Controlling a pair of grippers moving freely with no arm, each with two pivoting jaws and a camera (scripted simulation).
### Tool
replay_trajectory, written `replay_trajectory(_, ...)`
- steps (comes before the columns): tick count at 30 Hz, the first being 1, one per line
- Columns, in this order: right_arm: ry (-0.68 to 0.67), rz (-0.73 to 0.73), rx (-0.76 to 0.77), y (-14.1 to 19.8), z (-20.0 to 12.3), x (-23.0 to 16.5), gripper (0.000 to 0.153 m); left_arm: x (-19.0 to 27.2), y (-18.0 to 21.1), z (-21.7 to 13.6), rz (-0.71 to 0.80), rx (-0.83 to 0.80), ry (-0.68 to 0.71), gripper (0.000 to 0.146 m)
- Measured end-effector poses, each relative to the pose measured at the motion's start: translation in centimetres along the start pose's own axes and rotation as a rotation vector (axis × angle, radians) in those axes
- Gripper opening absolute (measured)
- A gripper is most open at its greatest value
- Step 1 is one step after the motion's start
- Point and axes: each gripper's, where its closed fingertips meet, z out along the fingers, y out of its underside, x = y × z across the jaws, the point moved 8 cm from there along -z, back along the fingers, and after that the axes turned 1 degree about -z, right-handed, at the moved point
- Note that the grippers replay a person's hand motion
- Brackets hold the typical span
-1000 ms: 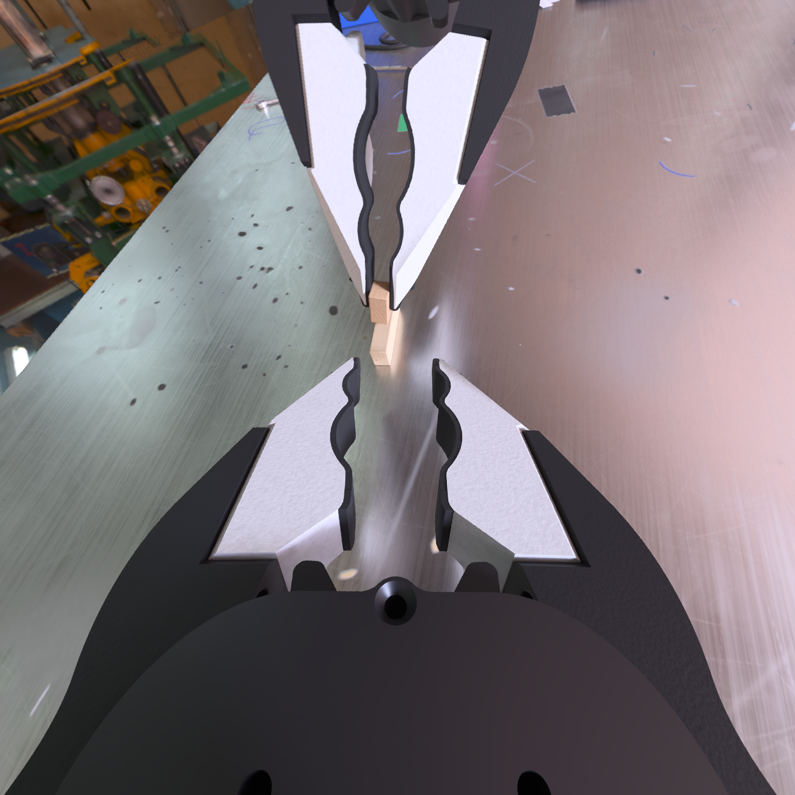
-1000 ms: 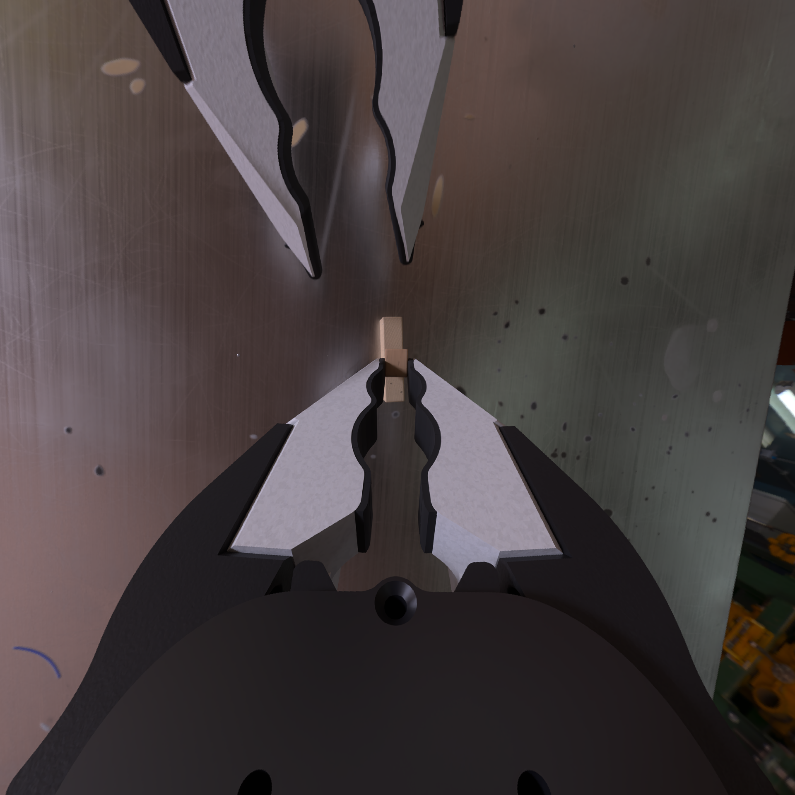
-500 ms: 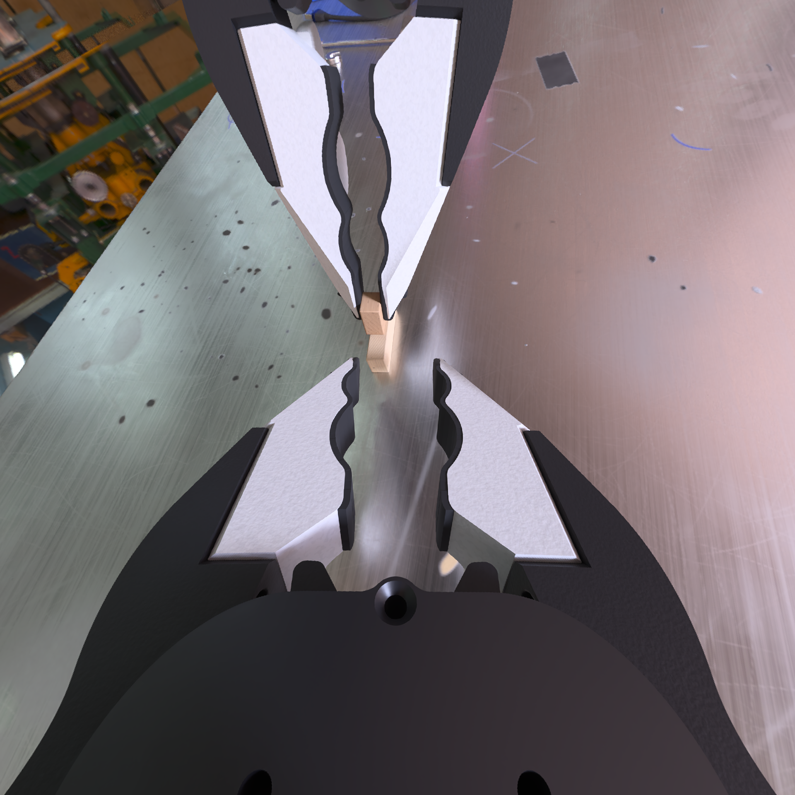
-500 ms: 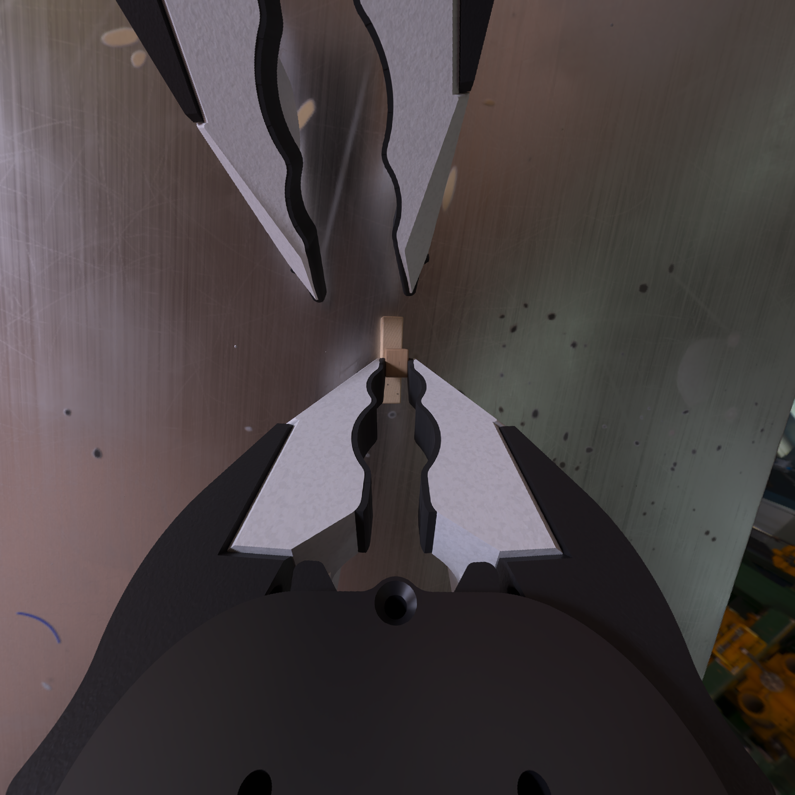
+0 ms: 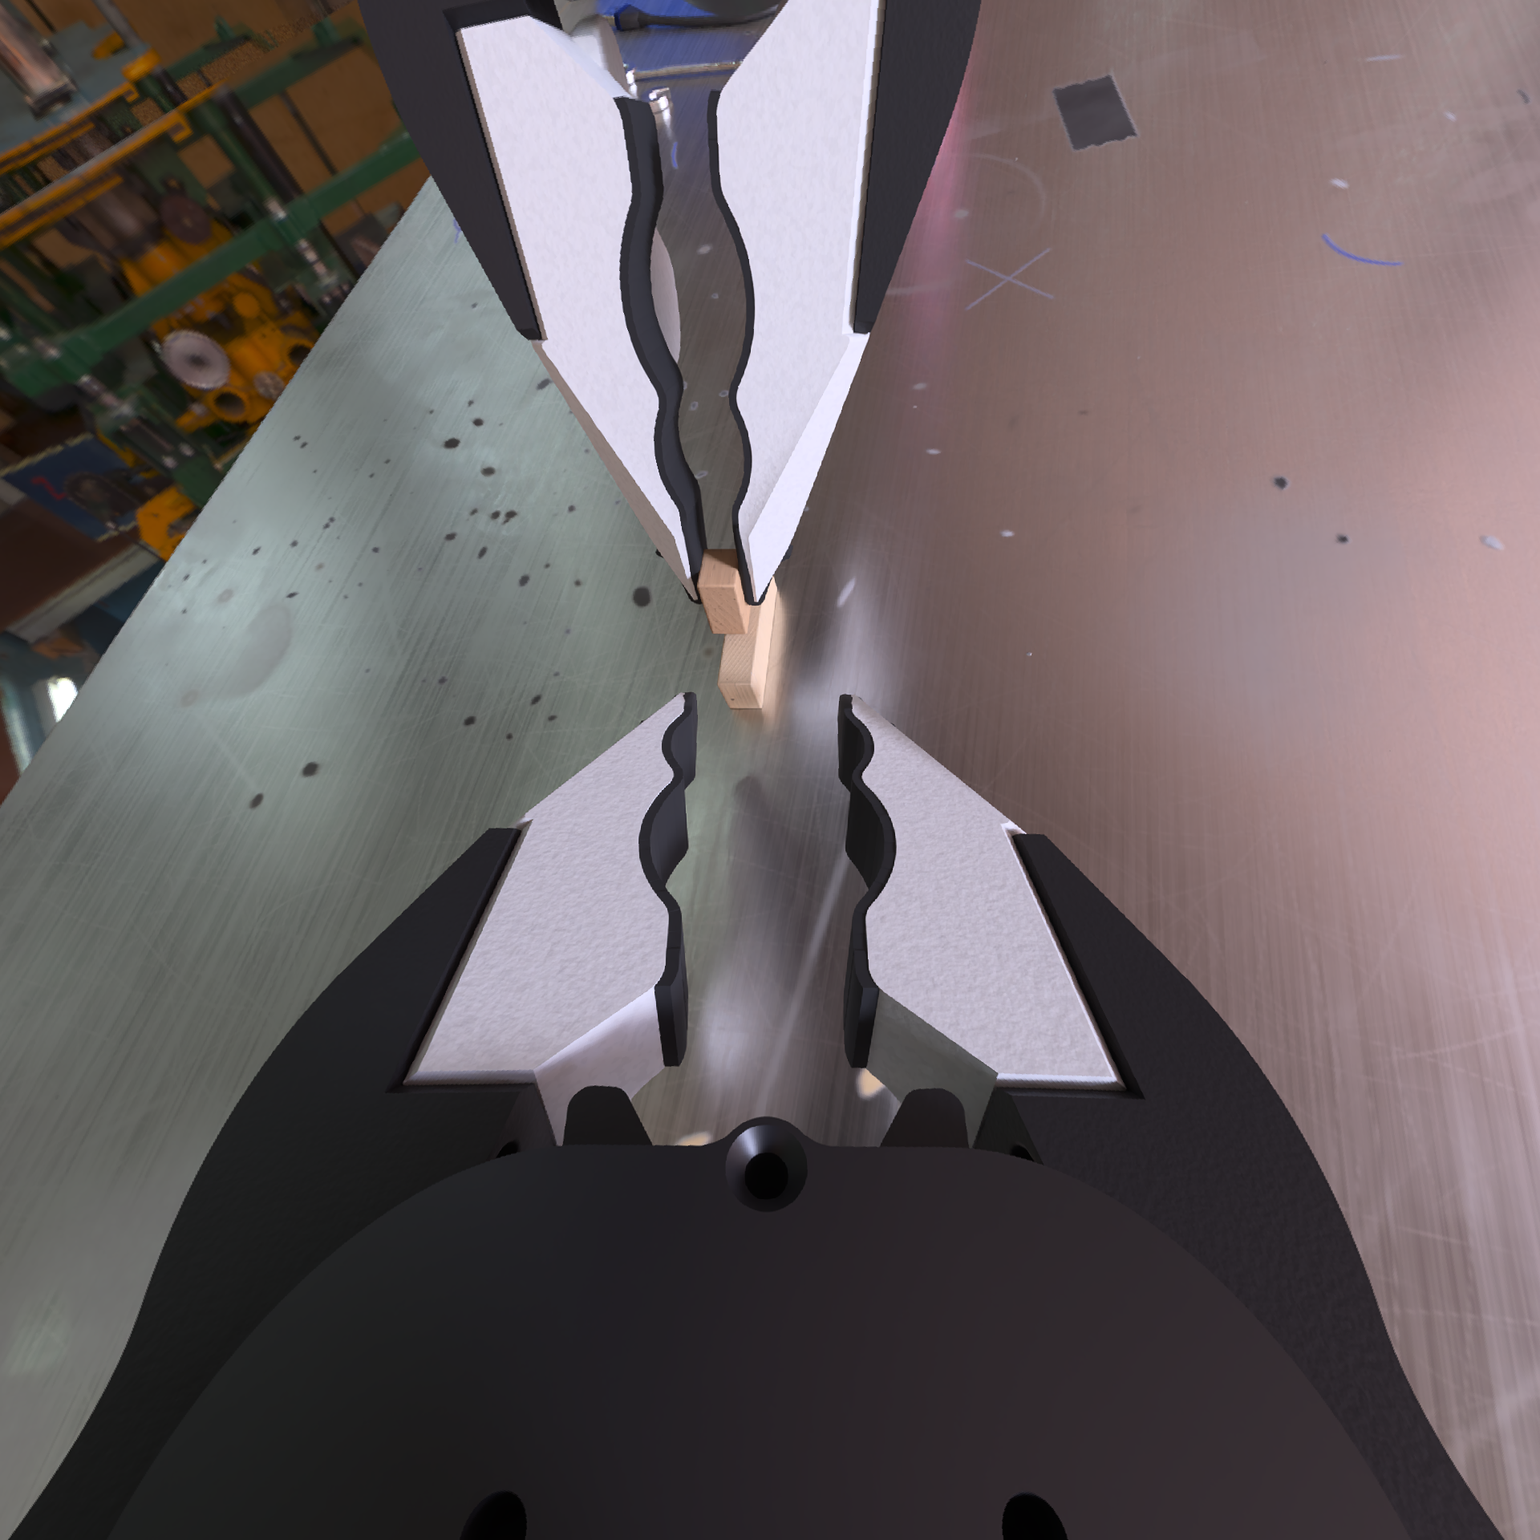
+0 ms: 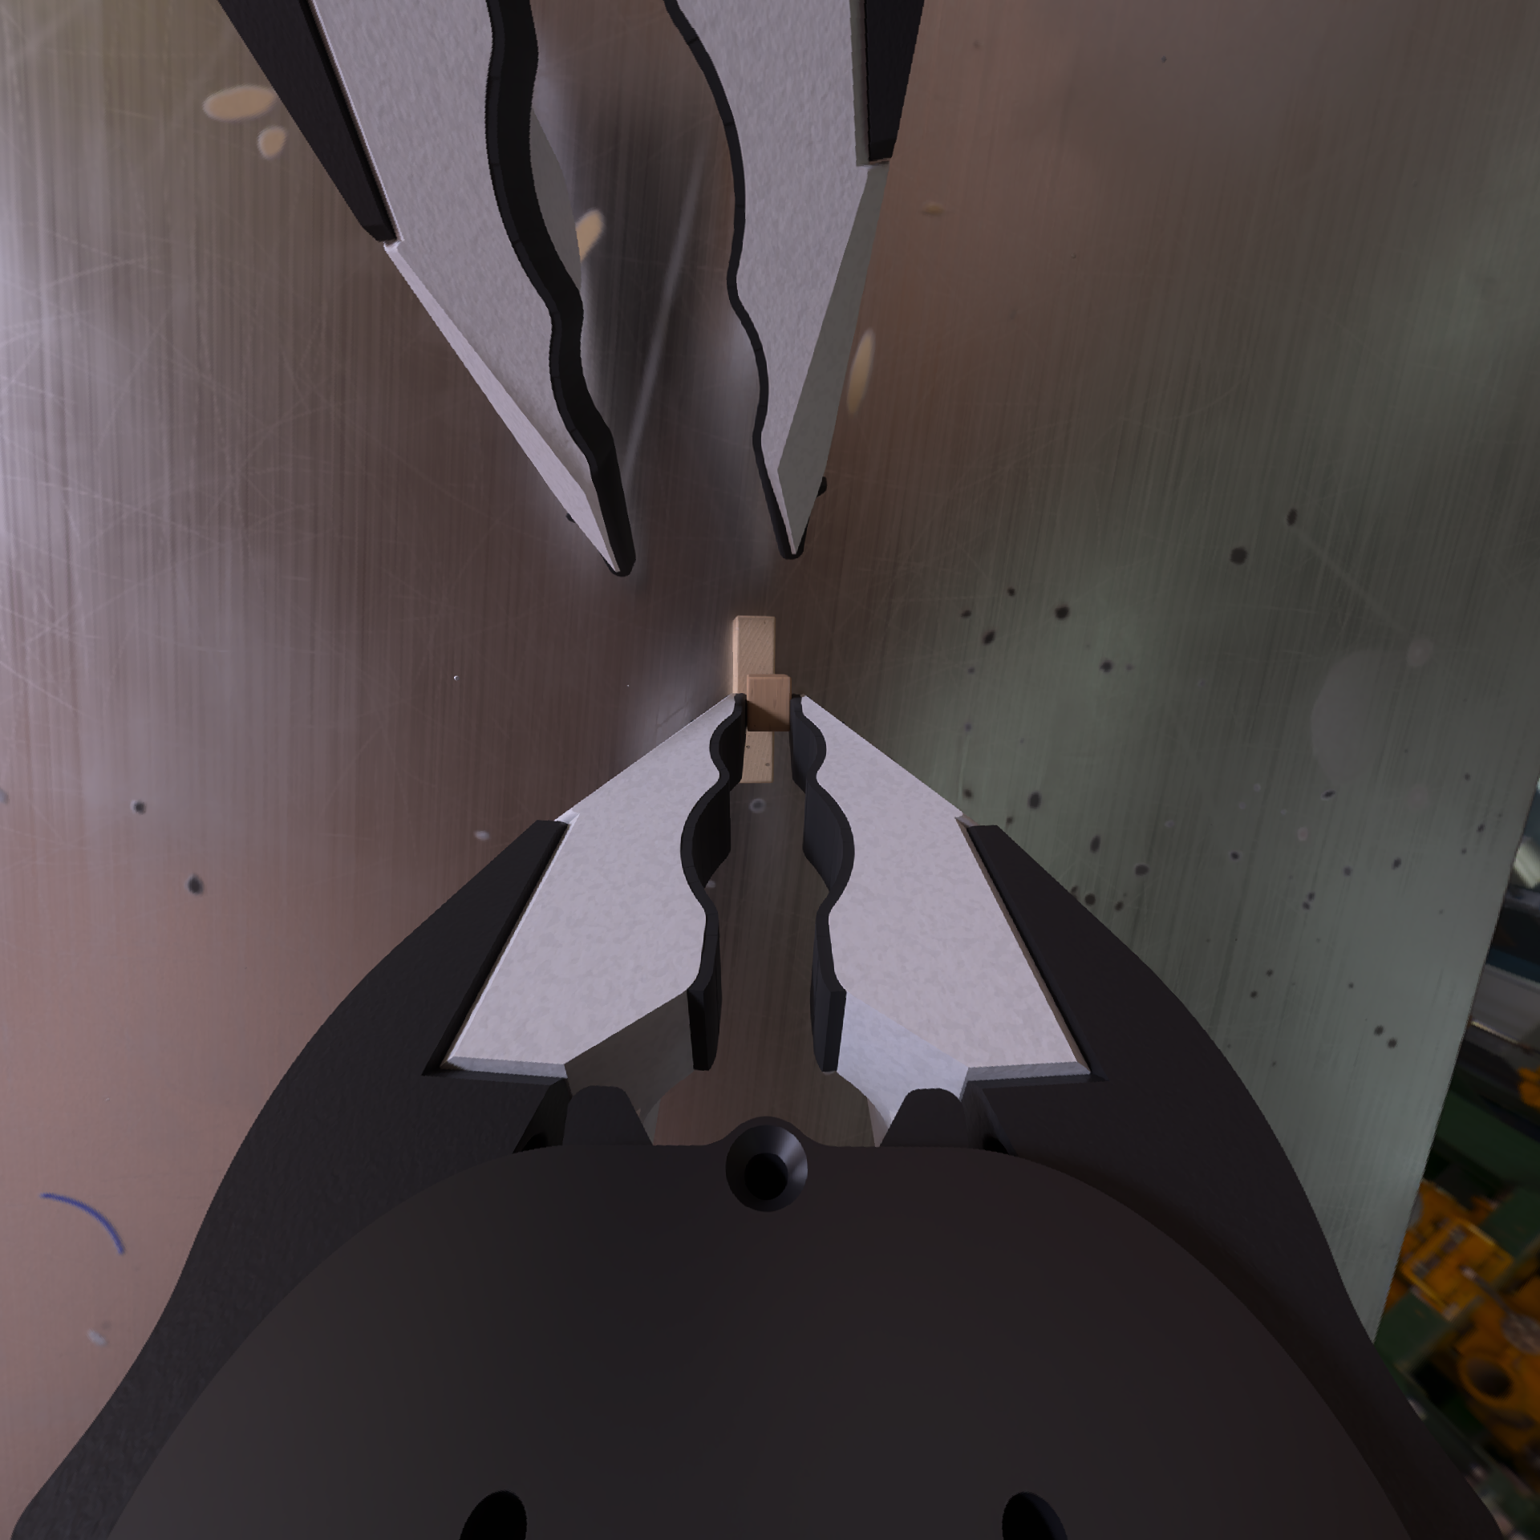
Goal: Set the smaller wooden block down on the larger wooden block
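The smaller wooden block (image 5: 721, 583) is pinched between the tips of my right gripper (image 5: 723, 596), which reaches in from the top of the left wrist view. It sits over one end of the larger wooden block (image 5: 742, 671), a pale oblong lying on the metal table (image 5: 1167, 667); I cannot tell whether they touch. In the right wrist view, my right gripper (image 6: 767, 707) is shut on the smaller block (image 6: 767, 696), with the larger block (image 6: 752, 646) showing past and under it. My left gripper (image 5: 767, 704) is open and empty, just short of the larger block, and also shows in the right wrist view (image 6: 707, 560).
The table's edge (image 5: 275, 400) runs along the left of the left wrist view, with green and yellow machinery (image 5: 208, 333) beyond it. A dark square patch (image 5: 1092, 112) lies far off on the table. Black specks (image 6: 1167, 750) dot the greenish part.
My left gripper has come a little nearer to the blocks and still stands open. My right gripper keeps the smaller block at the larger block's end.
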Motion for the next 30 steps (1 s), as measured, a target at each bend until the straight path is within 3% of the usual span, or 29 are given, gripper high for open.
replay_trajectory(30, -0.007, -0.001, 0.009, -0.04, 0.16, -0.05, 0.010, 0.20, 0.02, 0.26, 0.054, -0.028, -0.025, 0.032)
